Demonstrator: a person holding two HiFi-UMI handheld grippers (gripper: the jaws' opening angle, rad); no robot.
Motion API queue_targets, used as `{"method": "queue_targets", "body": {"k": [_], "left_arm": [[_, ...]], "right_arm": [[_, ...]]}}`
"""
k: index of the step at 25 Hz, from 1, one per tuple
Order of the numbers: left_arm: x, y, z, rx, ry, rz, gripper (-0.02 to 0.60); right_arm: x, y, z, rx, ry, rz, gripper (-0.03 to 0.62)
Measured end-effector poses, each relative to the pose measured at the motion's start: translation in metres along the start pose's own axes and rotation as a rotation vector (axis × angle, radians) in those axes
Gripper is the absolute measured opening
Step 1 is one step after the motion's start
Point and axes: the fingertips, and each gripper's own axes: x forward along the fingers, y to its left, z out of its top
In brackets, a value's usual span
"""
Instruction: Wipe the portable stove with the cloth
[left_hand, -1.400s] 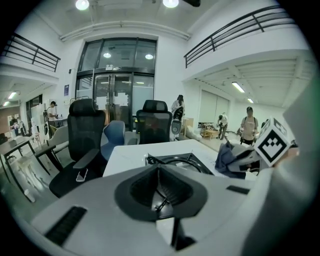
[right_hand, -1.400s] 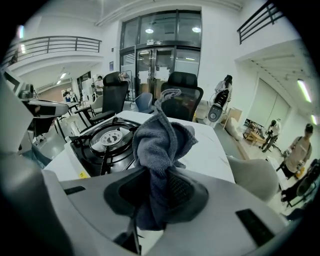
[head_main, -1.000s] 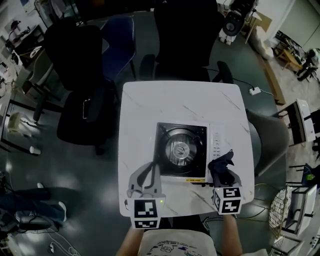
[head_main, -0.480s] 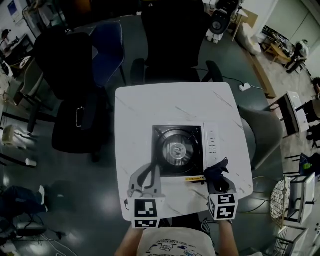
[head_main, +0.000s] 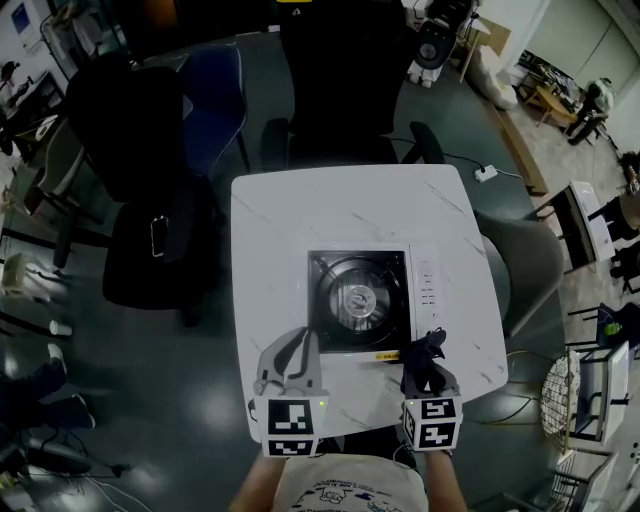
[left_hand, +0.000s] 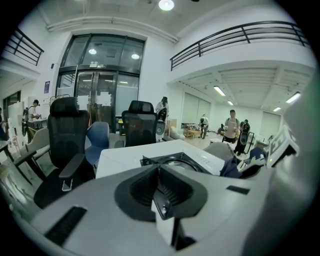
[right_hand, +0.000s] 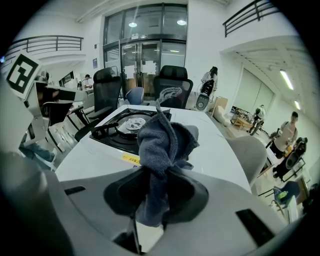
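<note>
The portable stove (head_main: 370, 300) sits in the middle of the white marble table (head_main: 280, 220), black burner at left, white control strip at right. In the right gripper view the stove (right_hand: 127, 127) lies ahead and left. My right gripper (head_main: 425, 362) is shut on a dark grey-blue cloth (right_hand: 162, 142), bunched above the jaws, just off the stove's near right corner. My left gripper (head_main: 291, 358) hovers at the stove's near left corner with its jaws closed on nothing. From the left gripper view the stove (left_hand: 172, 162) shows just beyond the jaws.
Black office chairs (head_main: 150, 170) and a blue chair (head_main: 215, 100) stand behind and left of the table, a grey chair (head_main: 525, 265) at its right. The near table edge runs just under both grippers. People stand far off in the hall.
My right gripper with the cloth has drifted left and slightly nearer, toward the stove's near right corner. The left gripper has barely moved.
</note>
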Motion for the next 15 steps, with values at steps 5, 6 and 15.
{"method": "queue_targets", "body": {"k": [5, 6, 15], "left_arm": [[-0.005, 0.008, -0.002, -0.009, -0.002, 0.014, 0.023], [-0.006, 0.011, -0.003, -0.011, -0.003, 0.019, 0.023], [-0.017, 0.033, -0.008, -0.033, -0.008, 0.065, 0.023]], "right_arm": [[-0.004, 0.019, 0.001, 0.019, -0.013, 0.007, 0.097], [-0.005, 0.024, 0.0, 0.023, -0.018, 0.012, 0.097], [0.004, 0.067, 0.005, -0.022, -0.012, 0.093, 0.097]]}}
